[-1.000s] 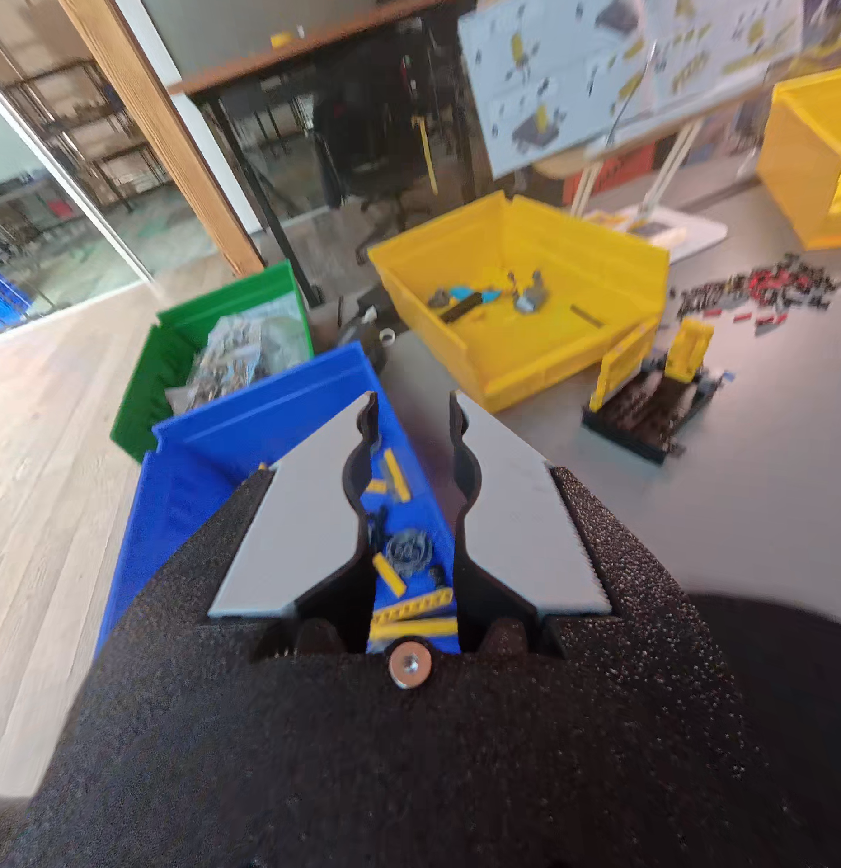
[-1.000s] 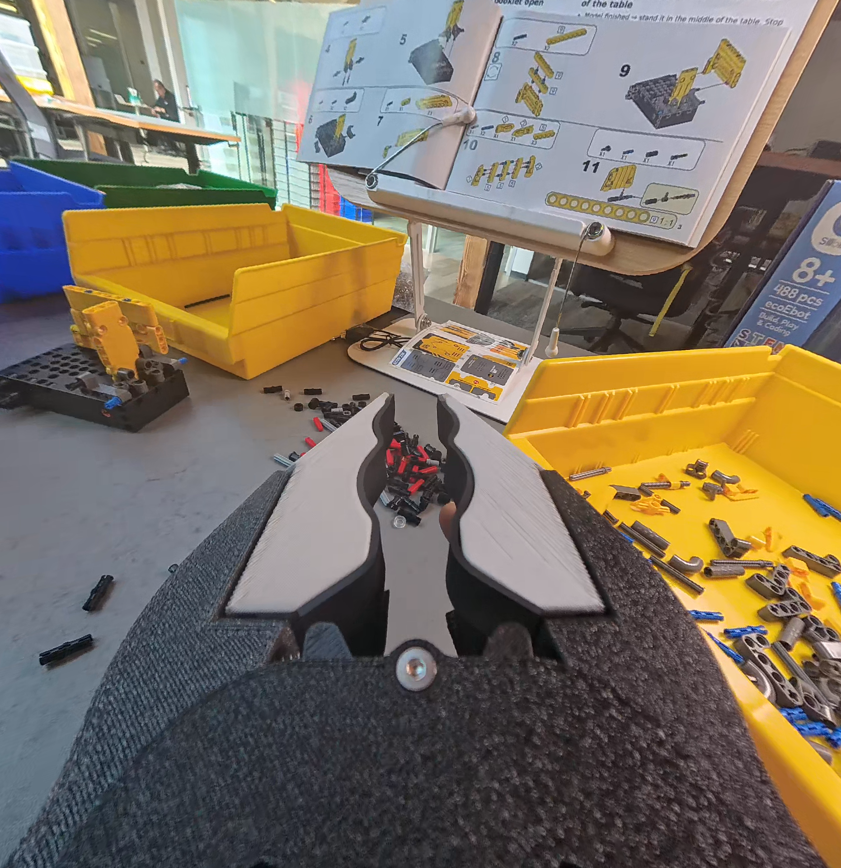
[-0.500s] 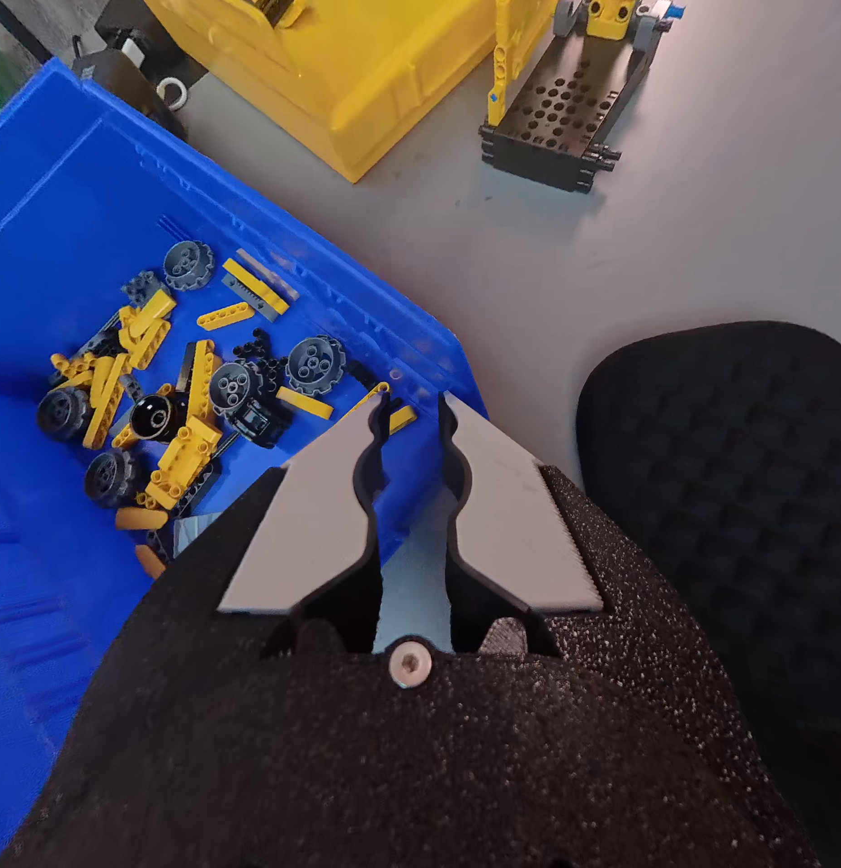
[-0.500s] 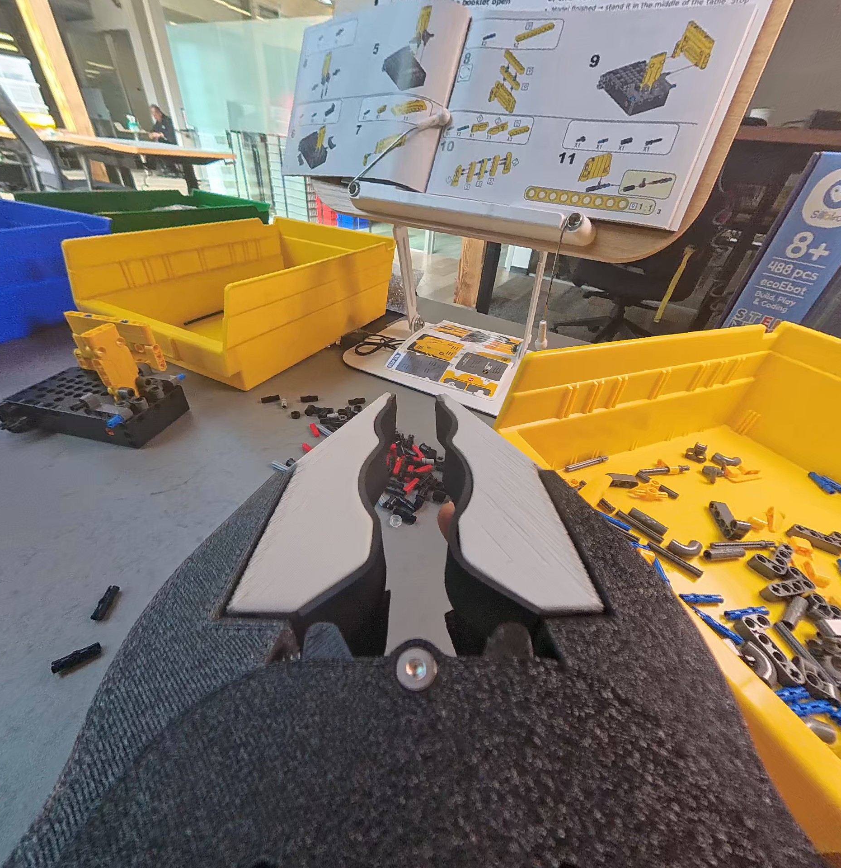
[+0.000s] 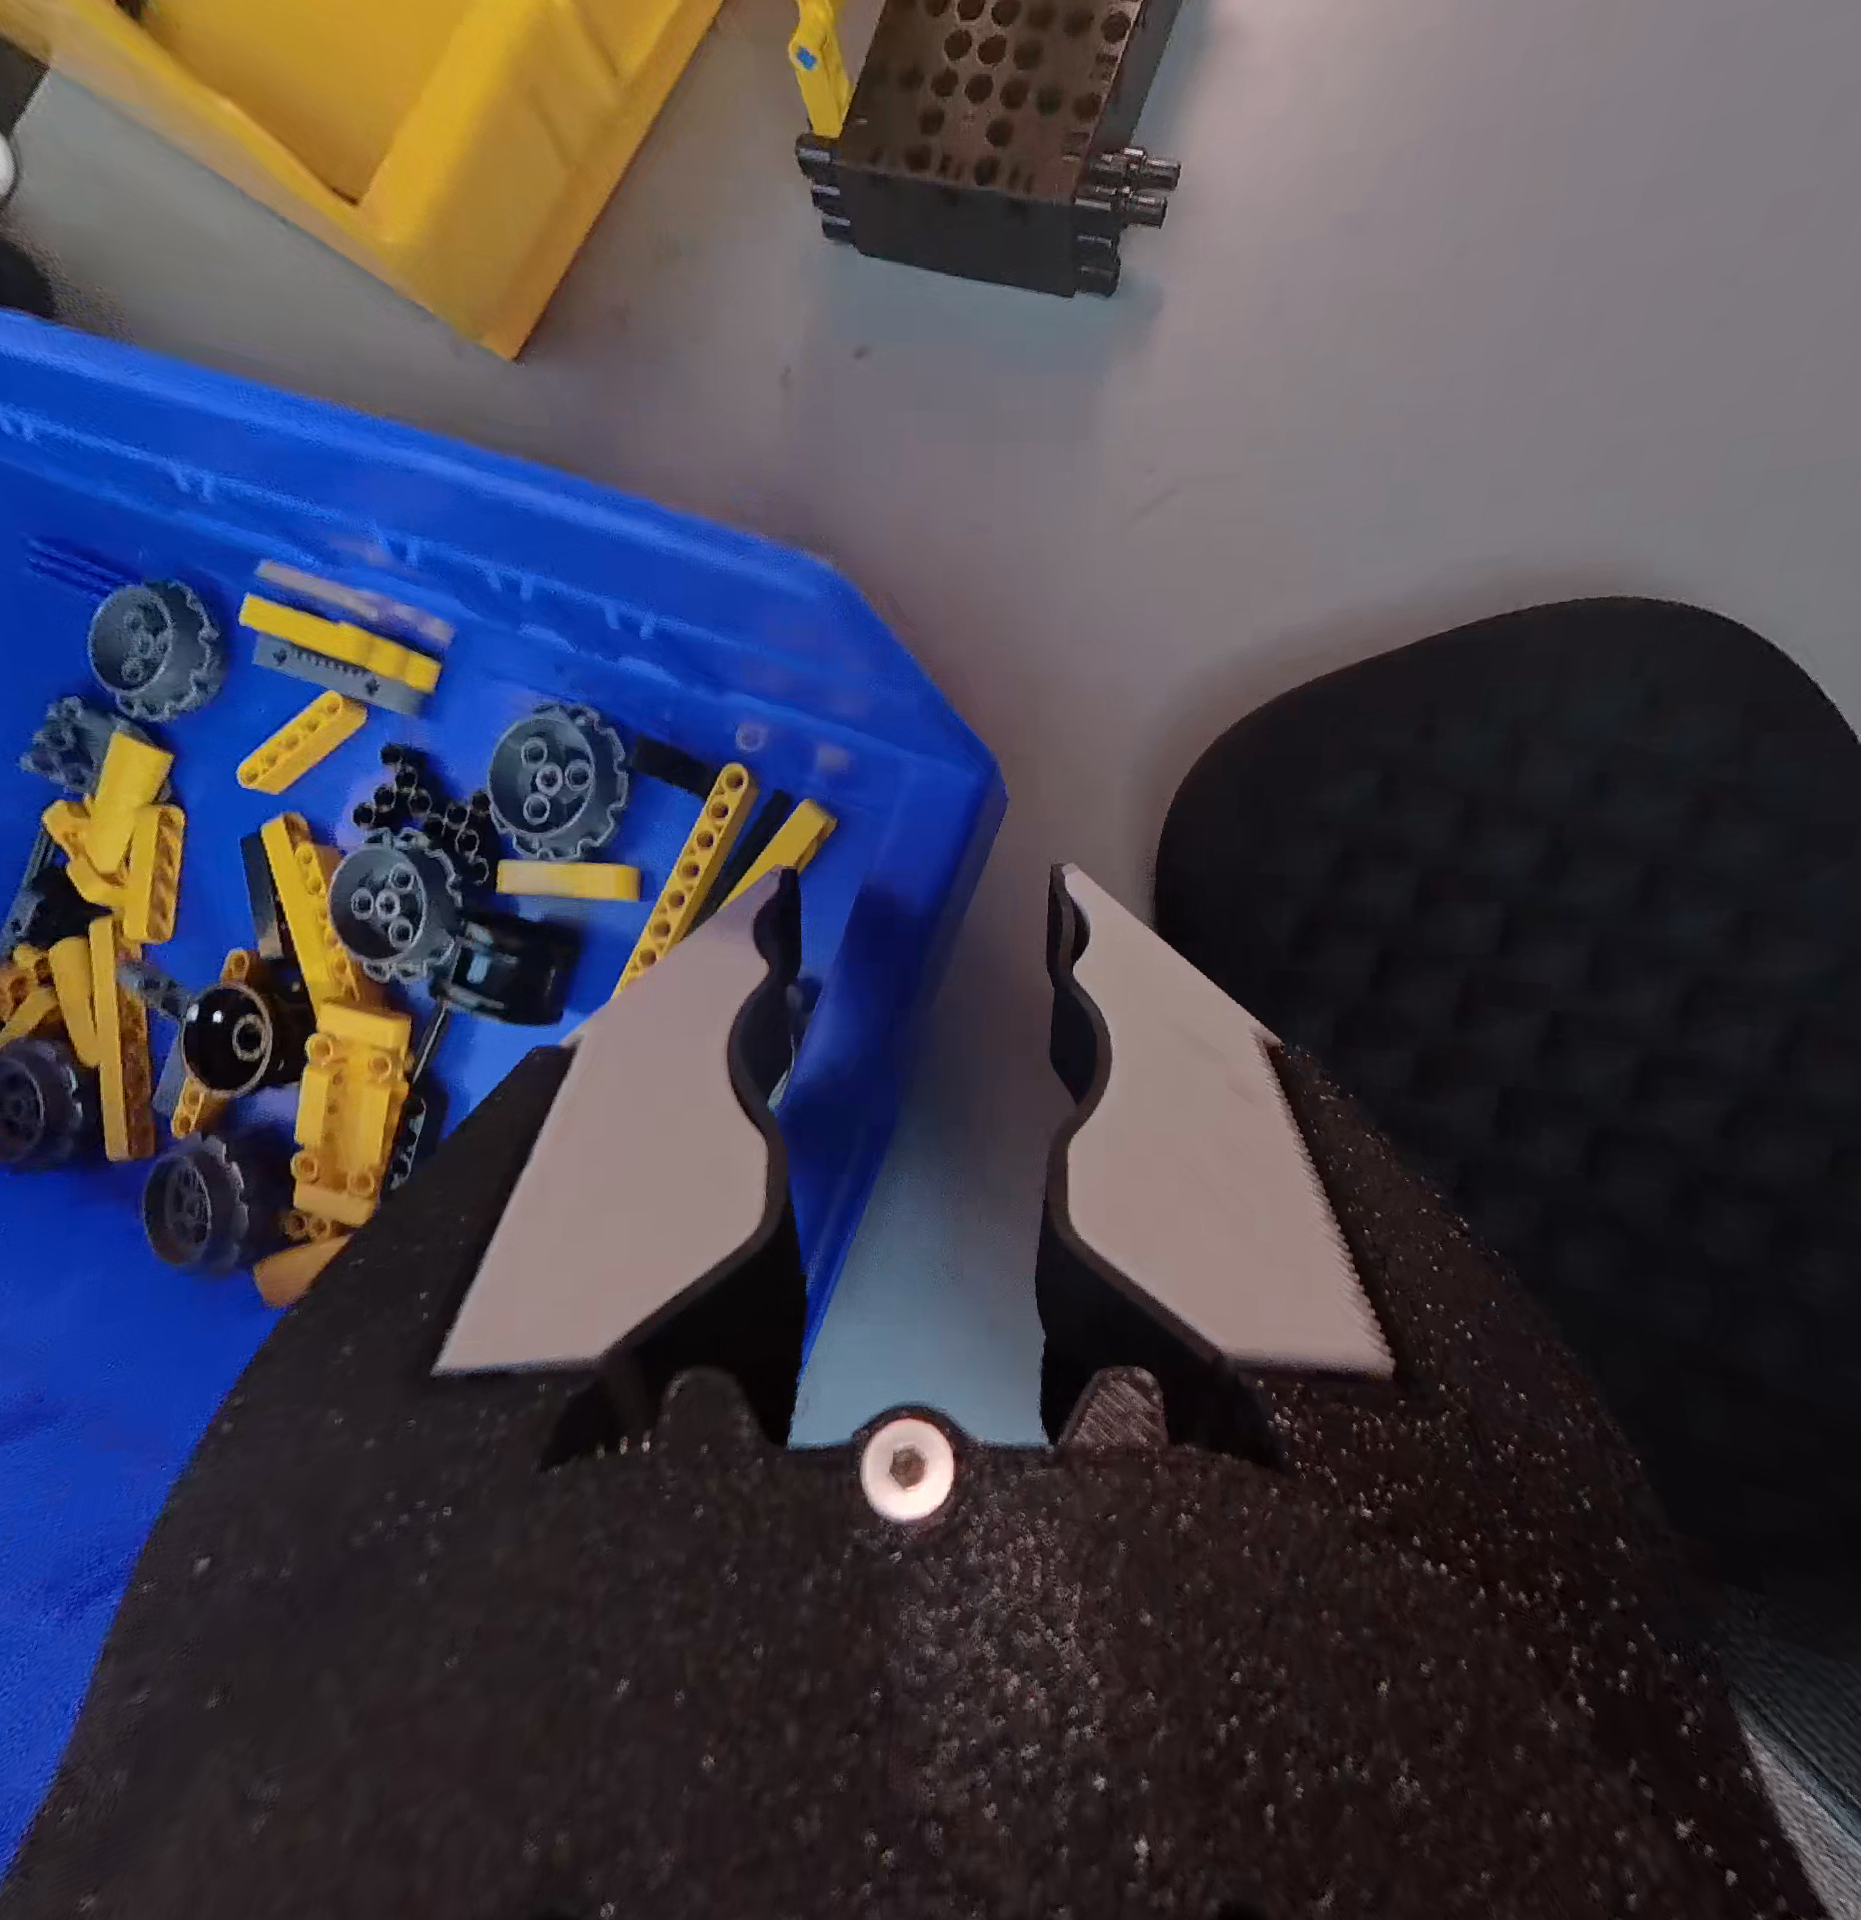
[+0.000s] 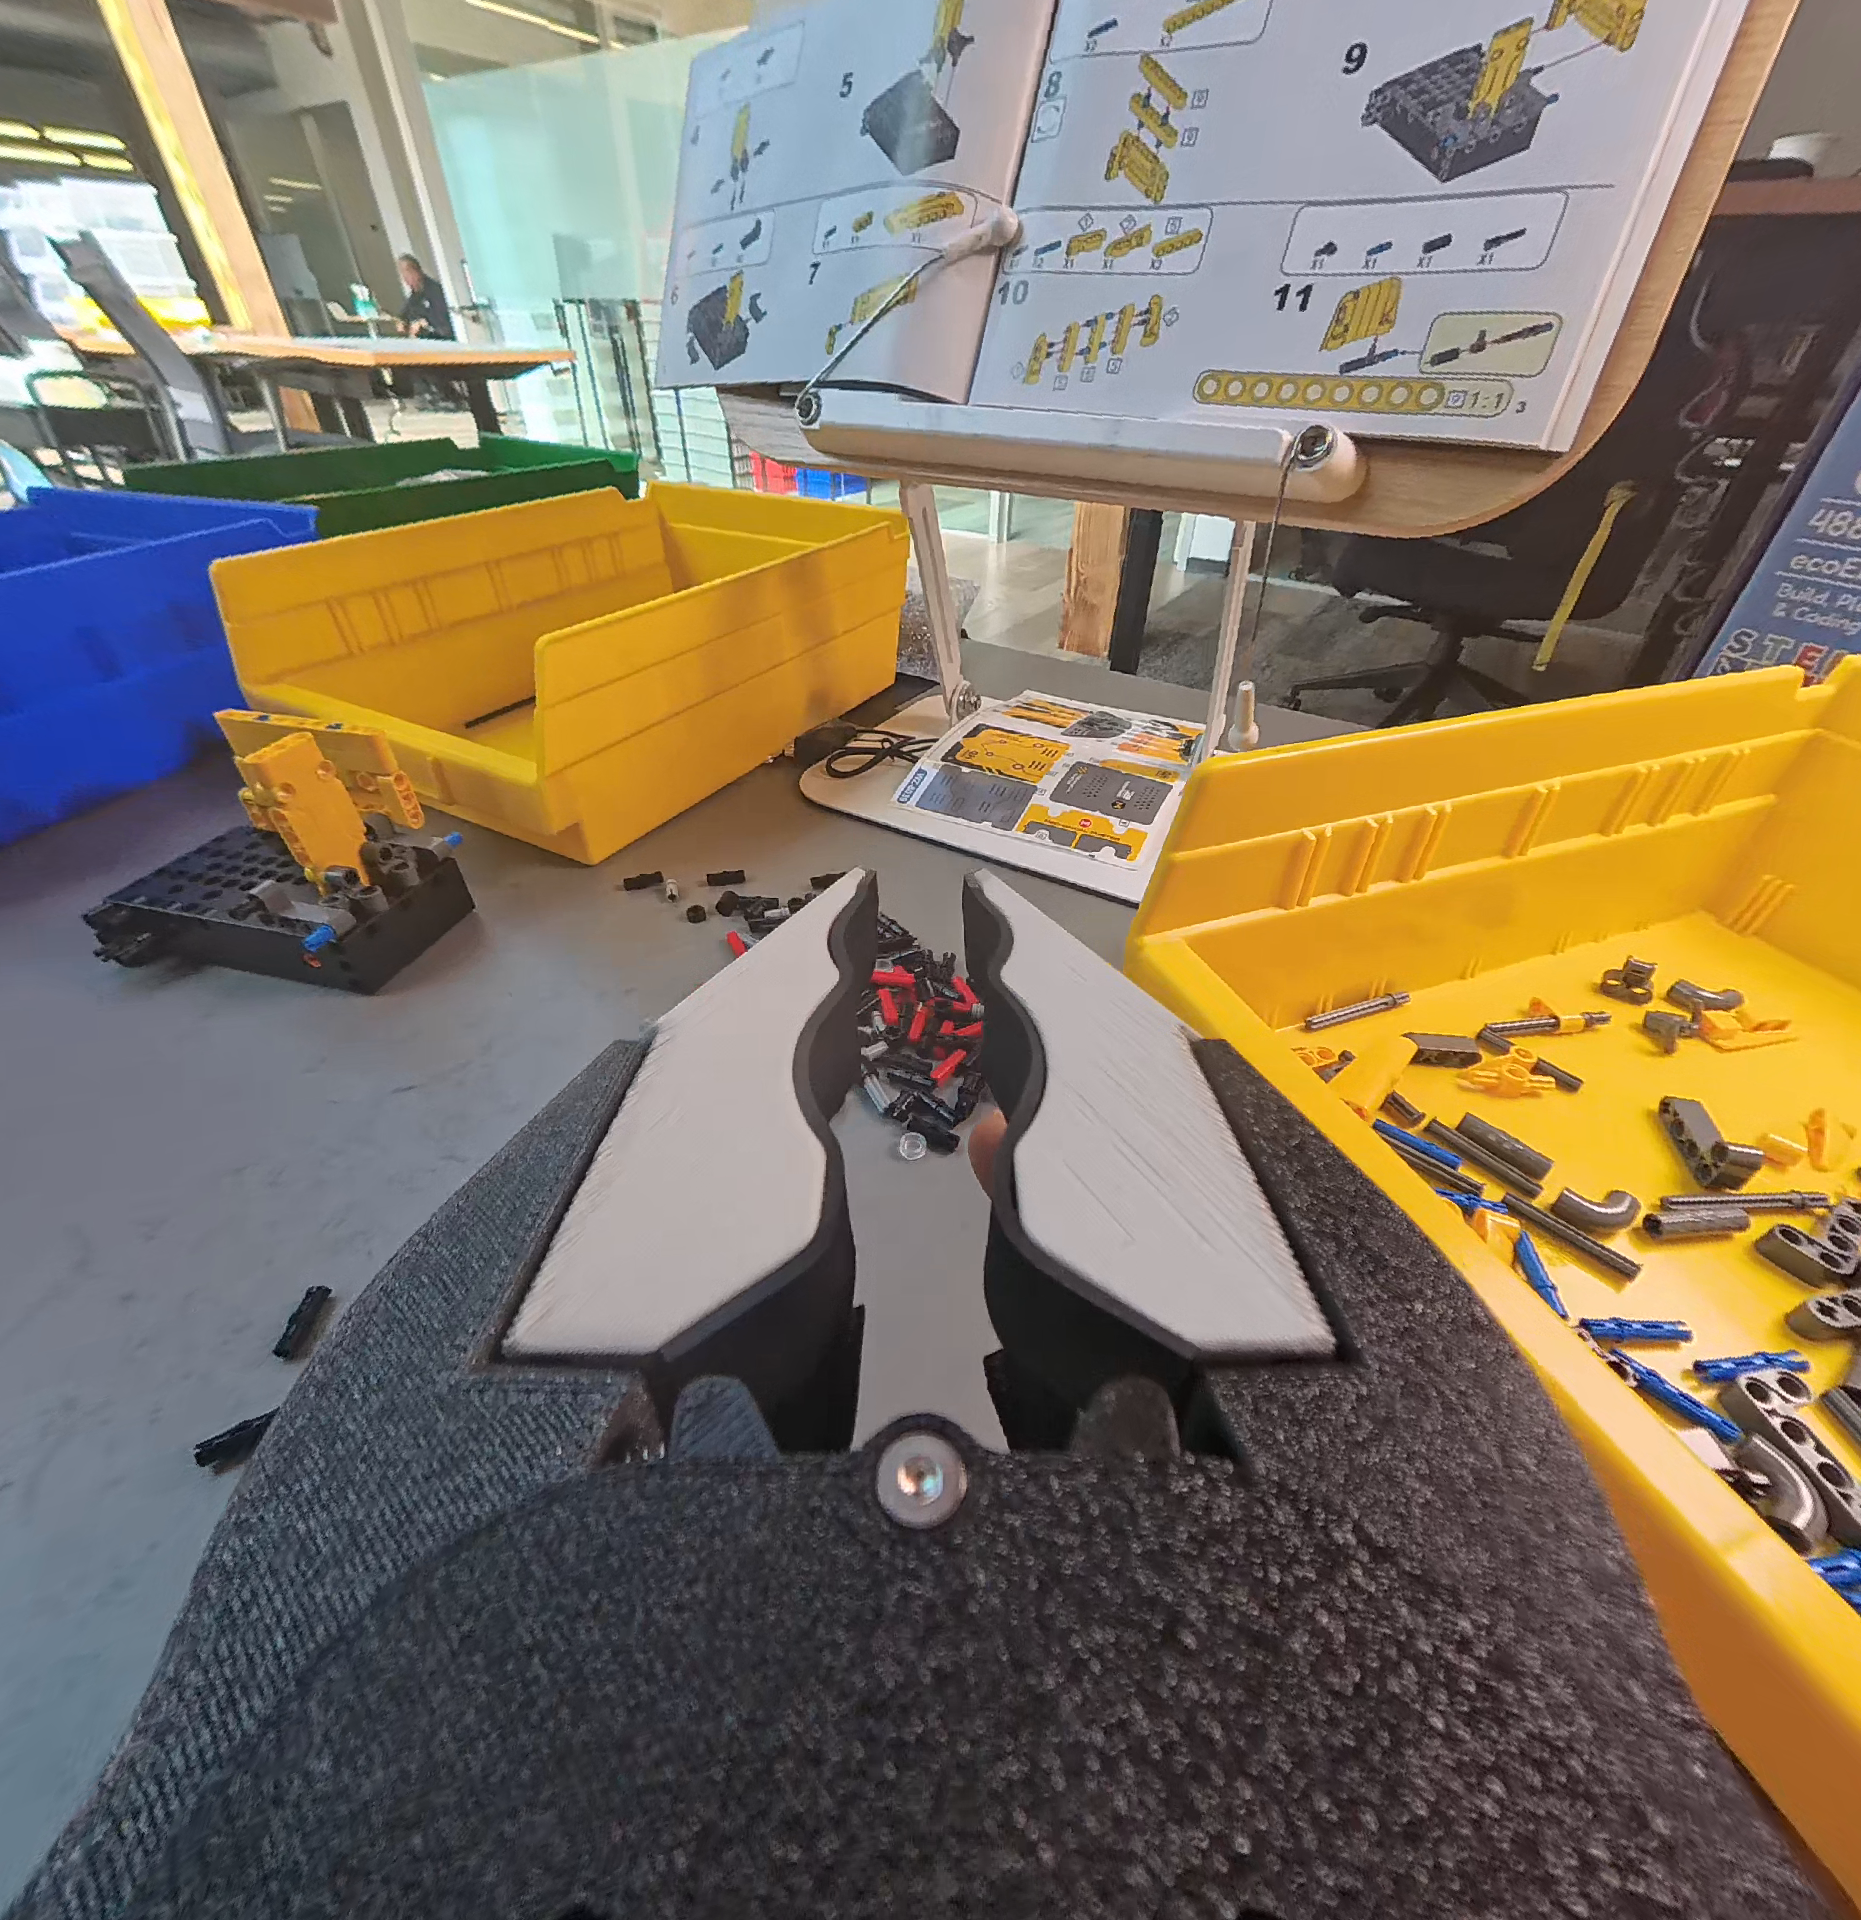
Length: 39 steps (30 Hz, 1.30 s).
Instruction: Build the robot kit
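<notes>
The left gripper [image 5: 921,935] hangs with jaws open and empty over the near corner of the blue bin [image 5: 614,613] of wheels and beams. The right gripper [image 6: 915,914], jaws narrowly apart and empty, points at a pile of pins [image 6: 921,1013] on the desk [image 6: 230,1091] beside a yellow bin [image 6: 1425,862].

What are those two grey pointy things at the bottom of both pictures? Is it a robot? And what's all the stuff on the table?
Not a robot: a person holds two pincer tools, each carrying a camera that looks along its fingers. One picture comes from the left gripper, open and empty above the corner of a blue bin of yellow beams and grey wheels. The other comes from the right gripper, nearly closed and empty, above a pile of small pins on the grey table. Nearby stand yellow bins, a half-built model and an instruction booklet.
</notes>
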Tool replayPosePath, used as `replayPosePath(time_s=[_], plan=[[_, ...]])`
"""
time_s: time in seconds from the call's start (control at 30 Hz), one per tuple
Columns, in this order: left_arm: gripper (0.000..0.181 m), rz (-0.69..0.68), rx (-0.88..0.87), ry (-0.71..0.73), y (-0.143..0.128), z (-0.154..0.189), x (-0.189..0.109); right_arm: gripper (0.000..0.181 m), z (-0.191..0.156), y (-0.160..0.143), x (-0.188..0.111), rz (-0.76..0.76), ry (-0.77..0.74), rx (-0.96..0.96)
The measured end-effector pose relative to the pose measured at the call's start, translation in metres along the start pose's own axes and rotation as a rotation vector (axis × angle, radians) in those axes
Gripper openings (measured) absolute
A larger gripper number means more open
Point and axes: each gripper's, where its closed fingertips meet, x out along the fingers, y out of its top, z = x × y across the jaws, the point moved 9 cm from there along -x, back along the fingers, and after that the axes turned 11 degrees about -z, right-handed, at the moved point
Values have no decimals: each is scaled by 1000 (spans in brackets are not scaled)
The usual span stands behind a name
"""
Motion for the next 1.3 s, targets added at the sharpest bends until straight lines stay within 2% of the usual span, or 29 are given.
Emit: replayPosePath(time_s=[0.1, 0.37, 0.6, 0.67, 0.77, 0.9, 1.07, 1.17, 1.3], plan=[[30, 46, 13, 16, 18, 0, 12, 16, -5, -3, 2, -34, 20, -22], [30, 63, -74, 66, 45, -6, 28, 16, -27, -7, 9, -93, 79, -116], [29, 76, -233, 119, 72, -12, 43, 16, -39, -6, 7, -95, 107, -165], [33, 74, -223, 152, 76, -13, 43, 16, -39, -4, 5, -92, 101, -181], [40, 80, -192, 176, 73, -12, 29, 16, -38, -2, 3, -82, 96, -181], [43, 131, -205, 174, 61, -21, -7, 16, -38, -2, 3, -77, 101, -175], [35, 156, -276, 268, 51, -65, -52, 16, -36, -5, 6, -88, 105, -157], [34, 121, -305, 261, 50, -97, -58, 16, -33, -6, 6, -90, 93, -148], [31, 22, -263, 203, 54, -134, -49, 16, -31, 0, 1, -57, 82, -143]])
